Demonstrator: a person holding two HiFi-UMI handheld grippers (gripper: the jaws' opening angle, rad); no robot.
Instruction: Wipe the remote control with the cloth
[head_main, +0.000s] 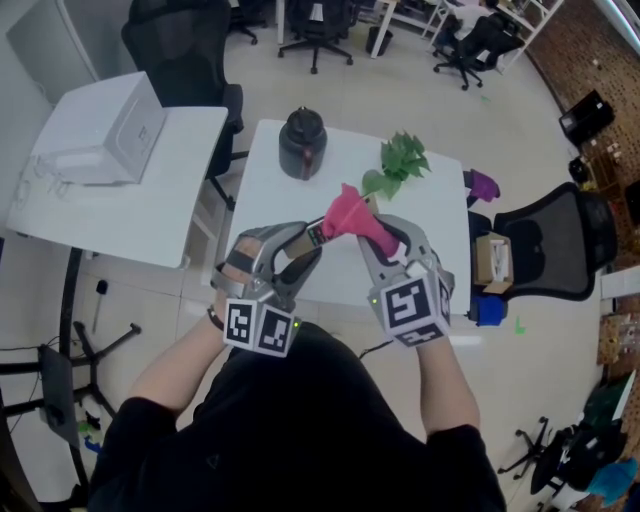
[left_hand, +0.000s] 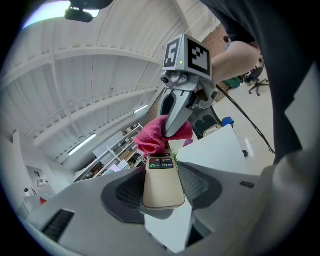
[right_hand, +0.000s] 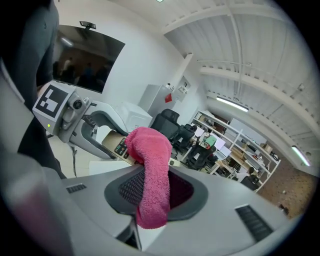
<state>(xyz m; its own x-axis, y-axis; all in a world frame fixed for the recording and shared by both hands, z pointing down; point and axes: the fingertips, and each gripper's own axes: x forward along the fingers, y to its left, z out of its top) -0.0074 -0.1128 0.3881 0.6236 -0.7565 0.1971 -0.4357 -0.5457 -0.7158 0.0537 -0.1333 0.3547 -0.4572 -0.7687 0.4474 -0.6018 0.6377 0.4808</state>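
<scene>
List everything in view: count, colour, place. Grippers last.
centre table: 1, white, middle
left table: 1, white, beside it
box: 1, white, on left table
pot: 1, black, far side of centre table
plant: 1, green, right of pot
purple object: 1, purple, by centre table's right edge
cardboard box: 1, brown, right of centre table
office chairs: 2 near, black, one behind left table, other right of centre table; more far back
remote control: 1, beige, in left hand-held gripper
cloth: 1, pink, in right hand-held gripper, over remote's far end
left hand-held gripper: 1, grey, shut on remote control
right hand-held gripper: 1, grey, shut on cloth
</scene>
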